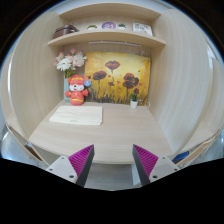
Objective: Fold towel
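Observation:
A pale cream towel (77, 116) lies flat on the light wooden desk (125, 132), at the back left, well beyond my fingers. My gripper (111, 162) is open and empty, held over the desk's front edge. Its two purple-padded fingers (81, 161) stand wide apart with bare desk between them. The towel is ahead and to the left of the left finger.
An orange and white plush toy (76, 91) stands just behind the towel. White flowers (70, 62) and a floral picture (117, 77) line the back wall, with a small potted plant (134, 101) on the right. A shelf (108, 35) with small items runs above.

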